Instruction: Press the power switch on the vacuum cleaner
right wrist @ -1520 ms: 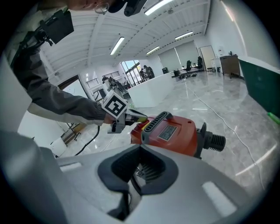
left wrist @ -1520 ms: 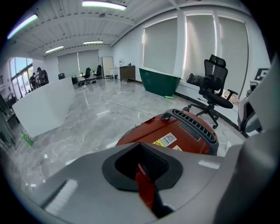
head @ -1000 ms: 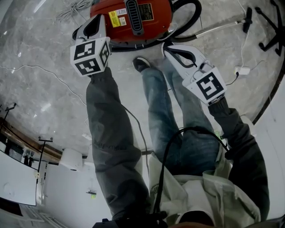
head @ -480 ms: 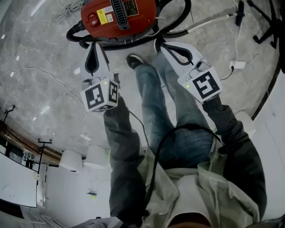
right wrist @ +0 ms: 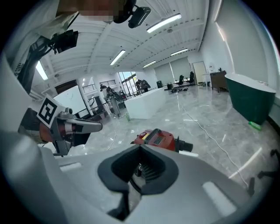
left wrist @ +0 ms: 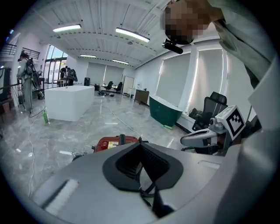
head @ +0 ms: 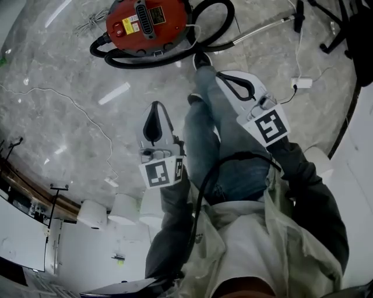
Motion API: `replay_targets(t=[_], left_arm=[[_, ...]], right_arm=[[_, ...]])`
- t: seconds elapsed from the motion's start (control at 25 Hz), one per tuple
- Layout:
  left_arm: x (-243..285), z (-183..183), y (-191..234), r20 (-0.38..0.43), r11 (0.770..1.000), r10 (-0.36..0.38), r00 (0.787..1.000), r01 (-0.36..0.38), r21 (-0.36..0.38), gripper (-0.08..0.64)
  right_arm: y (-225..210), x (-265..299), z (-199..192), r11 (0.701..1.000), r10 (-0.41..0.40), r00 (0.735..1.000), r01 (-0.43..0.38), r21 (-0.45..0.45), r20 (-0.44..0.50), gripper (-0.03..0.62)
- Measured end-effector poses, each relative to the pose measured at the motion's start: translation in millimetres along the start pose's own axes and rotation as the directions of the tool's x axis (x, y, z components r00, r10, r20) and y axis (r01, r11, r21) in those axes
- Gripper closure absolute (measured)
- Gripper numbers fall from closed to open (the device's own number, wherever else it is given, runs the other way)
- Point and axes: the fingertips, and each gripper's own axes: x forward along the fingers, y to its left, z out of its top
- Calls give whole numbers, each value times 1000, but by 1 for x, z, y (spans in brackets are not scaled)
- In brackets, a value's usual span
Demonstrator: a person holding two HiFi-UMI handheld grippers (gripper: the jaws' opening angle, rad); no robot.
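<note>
The red vacuum cleaner (head: 147,24) lies on the marble floor at the top of the head view, ringed by its black hose (head: 218,14). My left gripper (head: 155,105) is shut and holds nothing, well short of the vacuum, low at my left side. My right gripper (head: 225,75) is also shut and holds nothing, over my right leg. From the left gripper view the vacuum (left wrist: 114,142) peeks just past the closed tips of the left gripper (left wrist: 140,141). In the right gripper view the vacuum (right wrist: 157,139) sits beyond the right gripper (right wrist: 140,146).
A metal wand (head: 262,32) runs right from the hose. A white power adapter (head: 302,82) and thin cords (head: 76,110) lie on the floor. A chair base (head: 344,23) stands at top right. My jeans legs (head: 215,134) and shoe (head: 202,60) are between the grippers.
My left gripper has drawn back from the vacuum's top toward my body. The vacuum now lies farther off. The right gripper has barely shifted.
</note>
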Motion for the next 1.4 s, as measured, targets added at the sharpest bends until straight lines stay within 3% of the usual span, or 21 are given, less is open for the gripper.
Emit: replay_targets(t=[0.2,0.36,0.64,0.84,0.96,1.2,1.4], left_arm=[[-24,-5,-21,4,1000,-25,1000,25,2,558],[-69,3,-41,59,1000,-18,998,17,18,558],[-186,-15,-94,145,999,45,988,-47,11,558],[-261,-40,-130,231,992,115,966,-99,-81,558],[-301,-53,-157,231,989,119,966,-94,-115,558],[-359,-52,-221,233,997,69,970,-59,-51,558],[-387,-62,-244,233,996,84,969,-76,-42,558]], right_arm=[[-6,-51,-1,999,-42,999,42,27,17,592],[11,-86,-4,999,-33,999,33,4,43,592],[111,-152,-23,994,75,996,-71,-86,40,592],[187,-204,-38,968,132,991,-125,-216,19,592],[225,-242,-33,963,155,987,-141,-230,46,592],[255,-308,-16,961,182,980,-160,-226,80,592],[267,-347,-23,957,198,975,-171,-233,102,592]])
